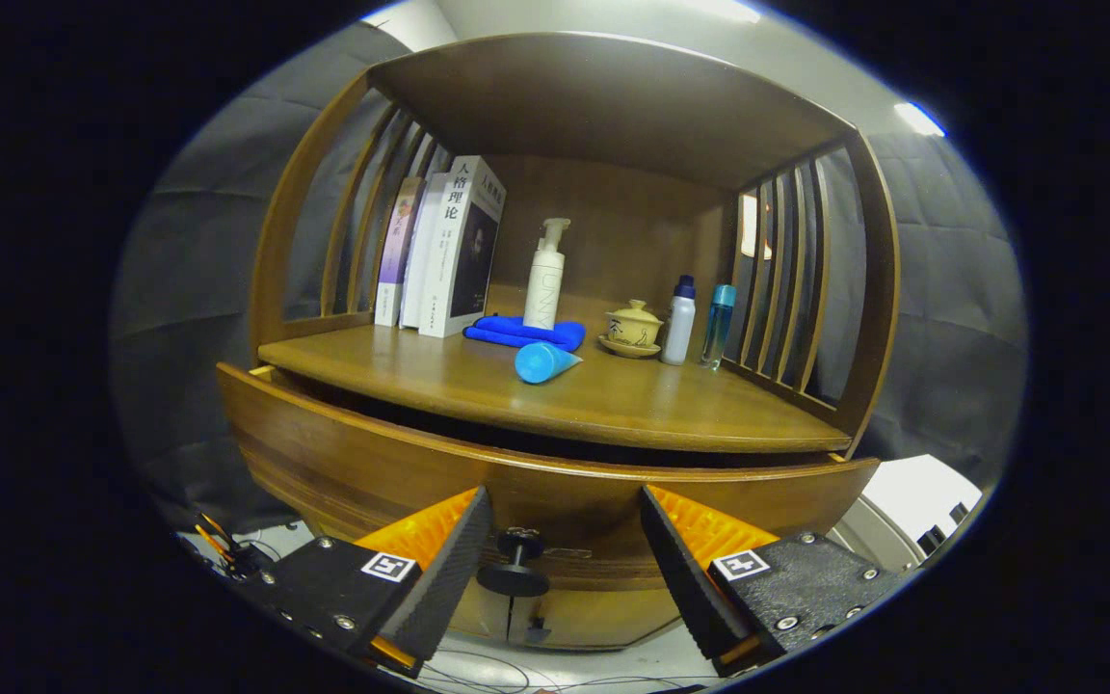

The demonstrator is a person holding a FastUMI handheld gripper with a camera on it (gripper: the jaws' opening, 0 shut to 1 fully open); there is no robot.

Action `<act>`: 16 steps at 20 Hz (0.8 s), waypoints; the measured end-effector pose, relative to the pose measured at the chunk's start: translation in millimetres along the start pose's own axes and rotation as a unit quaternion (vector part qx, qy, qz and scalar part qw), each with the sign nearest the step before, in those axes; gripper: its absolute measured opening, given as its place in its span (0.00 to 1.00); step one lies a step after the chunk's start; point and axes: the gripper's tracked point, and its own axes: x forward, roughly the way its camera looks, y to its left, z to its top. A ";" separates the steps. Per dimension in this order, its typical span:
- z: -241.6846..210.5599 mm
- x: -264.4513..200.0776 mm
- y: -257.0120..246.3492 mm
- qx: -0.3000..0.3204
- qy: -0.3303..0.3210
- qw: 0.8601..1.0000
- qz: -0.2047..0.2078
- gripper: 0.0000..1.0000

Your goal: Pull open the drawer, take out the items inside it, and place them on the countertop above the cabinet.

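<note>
My gripper (565,559) sits low in the frame, jaws apart, the knob (514,561) between them with neither finger touching it. The drawer (401,463) spans the lower middle, pulled partly out under the countertop (613,400); I cannot see inside it. At centre lie a tube (543,361), cloth (516,333) and pump bottle (546,280); books (449,246) stand centre-left.

Tongs (565,549) with screwed housings, each bearing a square marker.
</note>
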 end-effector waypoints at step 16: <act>40.5 -8.1 34.1 0.036 -0.008 0.996 0.080 0.97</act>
